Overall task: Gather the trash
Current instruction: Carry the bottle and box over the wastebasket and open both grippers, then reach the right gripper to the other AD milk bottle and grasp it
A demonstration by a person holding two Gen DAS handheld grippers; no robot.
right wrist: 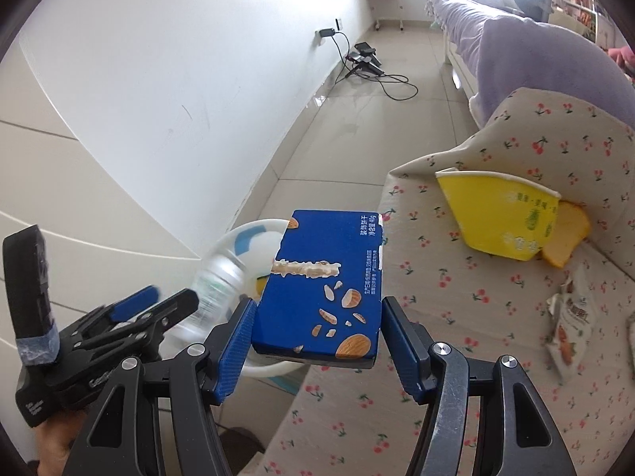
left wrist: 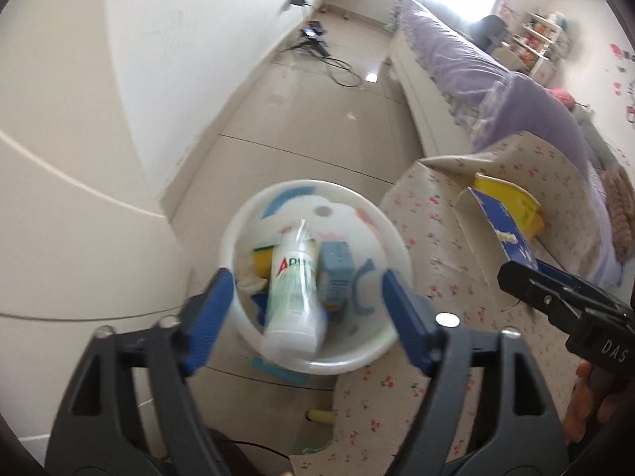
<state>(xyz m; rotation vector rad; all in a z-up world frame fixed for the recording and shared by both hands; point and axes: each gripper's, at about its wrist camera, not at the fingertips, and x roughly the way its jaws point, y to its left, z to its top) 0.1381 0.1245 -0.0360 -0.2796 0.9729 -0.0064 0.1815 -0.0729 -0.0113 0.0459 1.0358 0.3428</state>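
Between my right gripper (right wrist: 317,337) fingers sits the blue biscuit box (right wrist: 321,281), clamped across its short width near the near end, so its long axis runs straight forward along the fingers and its far end points out toward the white bin (left wrist: 313,277). That bin stands on the floor just off the edge of the cherry-print cloth (right wrist: 456,297), forward and to the left of the box, and I judge the coming move turns on this: the box's far end already overhangs the bin's rim, so it needs carrying a little further left and forward before I let go. My left gripper (left wrist: 307,313) hangs over the bin with its jaws wide apart and nothing between them; the white bottle (left wrist: 295,289) lies inside the bin, blurred, cap end pointing away from me. A yellow paper cup (right wrist: 504,218) and a snack wrapper (right wrist: 567,333) remain on the cloth, nearer my right hand
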